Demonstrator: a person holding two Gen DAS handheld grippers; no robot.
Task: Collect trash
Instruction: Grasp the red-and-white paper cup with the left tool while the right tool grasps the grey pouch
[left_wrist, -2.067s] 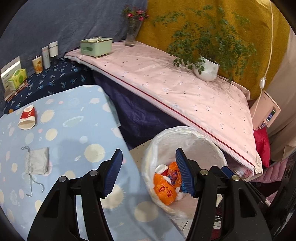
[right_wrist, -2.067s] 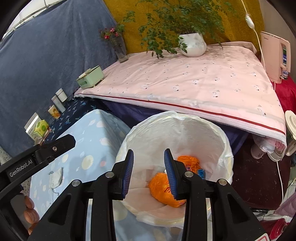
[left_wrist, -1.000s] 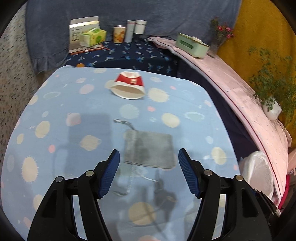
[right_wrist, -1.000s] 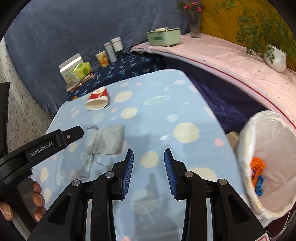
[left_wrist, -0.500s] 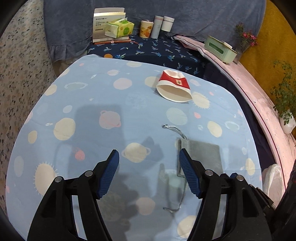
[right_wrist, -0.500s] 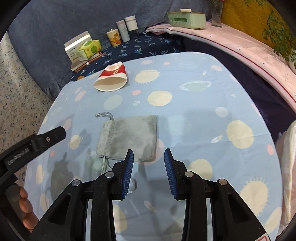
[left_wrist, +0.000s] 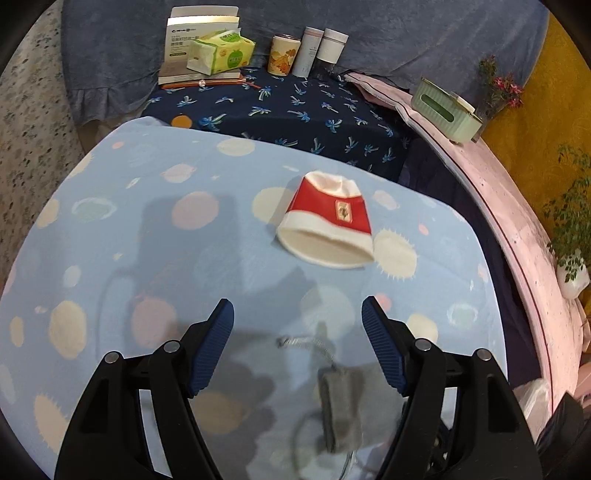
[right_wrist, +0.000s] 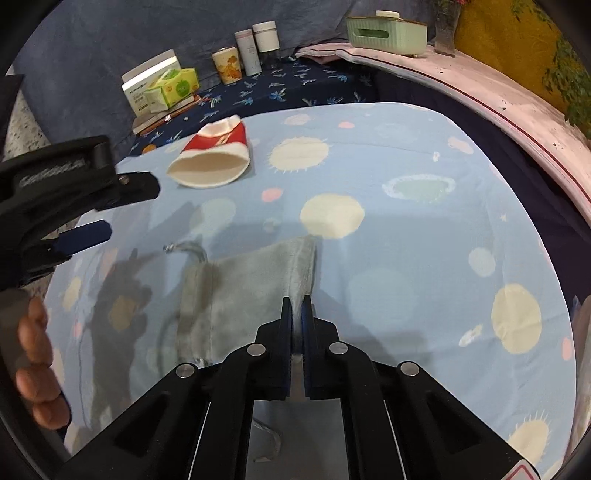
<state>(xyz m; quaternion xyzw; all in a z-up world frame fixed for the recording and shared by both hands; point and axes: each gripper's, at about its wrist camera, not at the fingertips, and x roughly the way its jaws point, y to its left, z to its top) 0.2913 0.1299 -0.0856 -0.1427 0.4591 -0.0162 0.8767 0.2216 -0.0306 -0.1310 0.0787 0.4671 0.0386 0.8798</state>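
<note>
Far left in the right wrist view: a hand (right_wrist: 35, 365) wrapped round the black handle of the left gripper (right_wrist: 110, 206), blue pad tip showing, nothing between the fingers. Confirmed from its own camera: left gripper (left_wrist: 297, 319) spread wide and empty above the blue planet-print tablecloth (left_wrist: 110, 229), jaws just opened a little further, aimed toward the crushed red-and-white paper cup (left_wrist: 327, 230). Cup on its side, open mouth toward the camera, well ahead of the pads and untouched.

Further right, at the centre of the right wrist view: grey drawstring pouch (right_wrist: 243, 288) flat on the cloth, cord loop trailing off its left end. Right gripper (right_wrist: 296, 308) clamped tight on the pouch's right edge, jaws just closed, a thin fold of grey fabric pinched between the pads and rucked up toward the tips. Same pouch (left_wrist: 341, 406) seen low between the left gripper's arms, blurred.

At the right rim, only a white sliver of what looks like the lined bin (left_wrist: 535, 398); contents not visible here.

Progress, as a judgement: partway. Two pieces left on the table. Pouch gripped but not yet lifted or carried off; cup not yet grasped. Remaining: closing on the cup, then dropping both in the bin.
</note>
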